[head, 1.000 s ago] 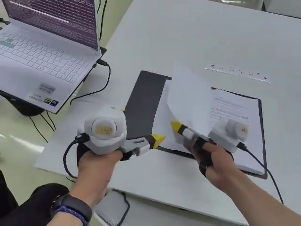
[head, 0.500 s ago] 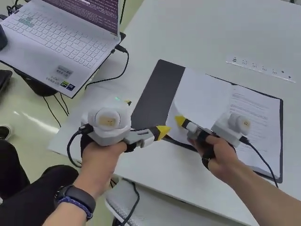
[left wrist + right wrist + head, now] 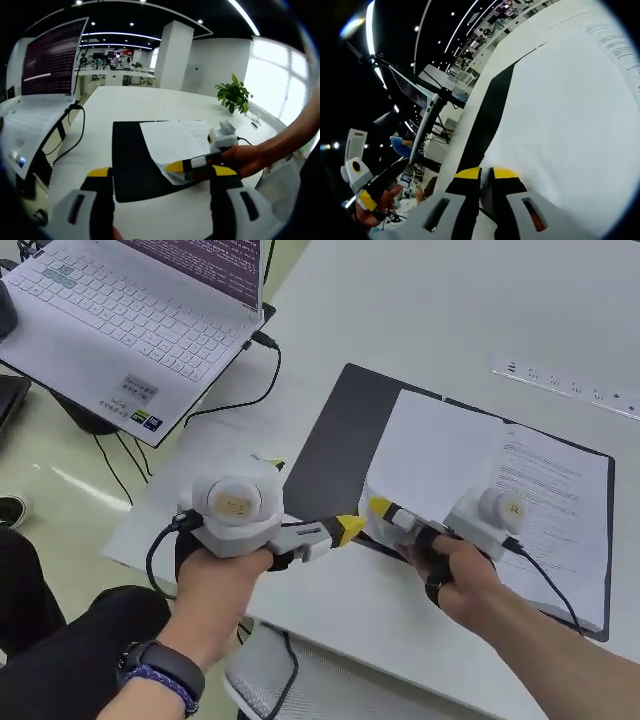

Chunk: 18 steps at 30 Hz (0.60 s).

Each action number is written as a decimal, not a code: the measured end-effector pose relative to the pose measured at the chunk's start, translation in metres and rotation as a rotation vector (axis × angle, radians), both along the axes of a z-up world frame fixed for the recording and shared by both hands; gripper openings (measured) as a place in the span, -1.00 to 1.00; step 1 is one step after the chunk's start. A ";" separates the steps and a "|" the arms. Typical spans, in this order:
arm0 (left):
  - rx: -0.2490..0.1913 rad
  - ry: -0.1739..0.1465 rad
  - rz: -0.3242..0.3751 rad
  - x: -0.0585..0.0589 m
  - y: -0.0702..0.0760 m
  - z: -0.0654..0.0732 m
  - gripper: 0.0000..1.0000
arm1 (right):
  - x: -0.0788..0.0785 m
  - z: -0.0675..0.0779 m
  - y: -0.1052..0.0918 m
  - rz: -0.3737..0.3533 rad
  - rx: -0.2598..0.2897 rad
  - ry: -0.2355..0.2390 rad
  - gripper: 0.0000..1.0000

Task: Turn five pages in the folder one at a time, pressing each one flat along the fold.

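Observation:
A black folder (image 3: 325,450) lies open on the white table. A blank white page (image 3: 435,455) bends over from its fold toward the left cover, its near corner still lifted. My right gripper (image 3: 380,507) is shut on that page's near edge; in the right gripper view the sheet (image 3: 570,110) runs in between the closed yellow tips (image 3: 487,173). My left gripper (image 3: 345,530) hovers just left of it over the folder's near edge, apart from the paper. In the left gripper view its jaws (image 3: 161,172) stand wide open, with the right gripper (image 3: 175,166) and page (image 3: 170,142) ahead.
An open laptop (image 3: 120,320) sits at the far left, its cable (image 3: 240,405) trailing toward the folder. A printed sheet (image 3: 555,495) fills the folder's right side. A thin labelled strip (image 3: 560,385) lies beyond it. The table's near edge runs under both hands.
The page held by the right gripper has come down from standing upright to lying low over the left cover. The left gripper has stayed beside it, open. The head camera has shifted.

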<state>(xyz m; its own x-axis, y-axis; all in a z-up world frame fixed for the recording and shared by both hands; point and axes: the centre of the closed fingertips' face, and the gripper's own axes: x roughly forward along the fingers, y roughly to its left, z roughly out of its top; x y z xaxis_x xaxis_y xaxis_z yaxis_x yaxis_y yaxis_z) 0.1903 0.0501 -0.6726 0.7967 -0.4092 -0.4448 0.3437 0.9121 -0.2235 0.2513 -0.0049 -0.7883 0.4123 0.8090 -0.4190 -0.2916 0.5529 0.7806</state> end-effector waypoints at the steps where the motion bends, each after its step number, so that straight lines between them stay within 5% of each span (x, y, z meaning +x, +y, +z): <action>1: 0.002 0.001 -0.003 0.001 0.000 -0.001 0.57 | -0.002 0.002 0.001 0.006 0.003 -0.009 -0.81; 8: 0.007 0.002 -0.009 0.003 0.001 -0.003 0.56 | -0.006 0.006 0.005 0.001 0.028 -0.036 -0.63; 11: 0.003 0.017 0.001 0.000 0.004 -0.010 0.55 | -0.009 0.007 0.008 -0.019 0.063 0.026 -0.59; 18: 0.013 0.031 0.005 -0.009 0.007 -0.014 0.55 | -0.016 0.017 0.012 0.015 0.058 -0.014 -0.35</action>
<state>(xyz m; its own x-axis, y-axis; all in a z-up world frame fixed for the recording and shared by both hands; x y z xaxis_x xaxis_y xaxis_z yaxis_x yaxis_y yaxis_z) 0.1809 0.0575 -0.6865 0.7843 -0.3991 -0.4750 0.3320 0.9167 -0.2221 0.2355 0.0069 -0.7715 0.4057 0.8377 -0.3656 -0.3109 0.5026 0.8067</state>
